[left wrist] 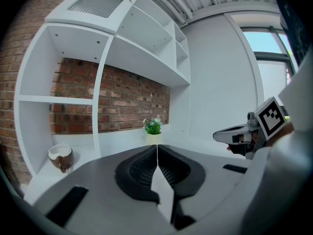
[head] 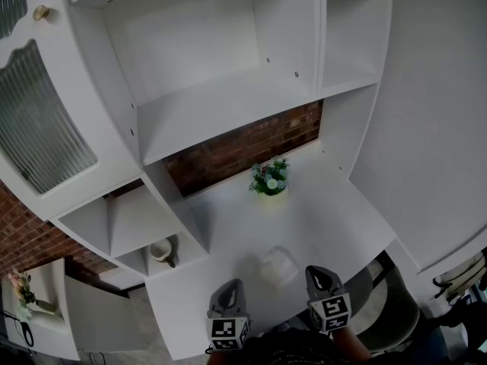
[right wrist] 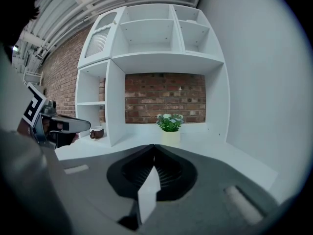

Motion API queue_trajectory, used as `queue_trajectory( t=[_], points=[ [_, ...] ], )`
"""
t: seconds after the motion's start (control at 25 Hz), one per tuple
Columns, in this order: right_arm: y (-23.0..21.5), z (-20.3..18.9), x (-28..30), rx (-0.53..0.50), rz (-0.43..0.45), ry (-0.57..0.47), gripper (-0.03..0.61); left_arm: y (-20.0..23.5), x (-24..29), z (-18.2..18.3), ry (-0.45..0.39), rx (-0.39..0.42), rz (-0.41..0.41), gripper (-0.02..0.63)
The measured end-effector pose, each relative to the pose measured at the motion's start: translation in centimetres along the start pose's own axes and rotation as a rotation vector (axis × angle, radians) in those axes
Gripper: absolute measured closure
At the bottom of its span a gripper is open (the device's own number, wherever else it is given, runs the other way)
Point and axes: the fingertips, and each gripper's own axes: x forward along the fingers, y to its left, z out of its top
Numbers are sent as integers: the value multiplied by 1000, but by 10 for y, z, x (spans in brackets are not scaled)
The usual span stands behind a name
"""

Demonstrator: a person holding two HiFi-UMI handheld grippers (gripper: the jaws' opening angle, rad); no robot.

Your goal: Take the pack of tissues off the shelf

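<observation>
While the left gripper [head: 231, 285] and right gripper [head: 317, 271] sit pressed together, I judge the tissue pack [head: 278, 265], twelve o'clock, soft, light; pinch mid-body.

A small potted plant [head: 269, 179] with green leaves and pale flowers stands upright on the white desk [head: 335, 211], close to the red brick wall [head: 243, 147] behind it. To its left, a brown-and-white cup [head: 163, 251] sits in a low open compartment [head: 129, 226]. Higher on the left is a ribbed glass door [head: 38, 128] with a brass knob [head: 41, 12]. Another bunch of flowers [head: 21, 289] shows at the lower left edge, well apart from the rest. A bright window [left wrist: 274, 48] lies to the right.
</observation>
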Motion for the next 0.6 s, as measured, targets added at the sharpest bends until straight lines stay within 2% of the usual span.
queue_trajectory(
  t=[0.24, 0.6],
  points=[
    [-6, -1, -2, -4, -34, -1, 574, 1, -2, 1, 8, 2, 6, 603],
    [-3, -5, 1, -27, -25, 14, 574, 2, -2, 5, -18, 11, 11, 603]
  ],
)
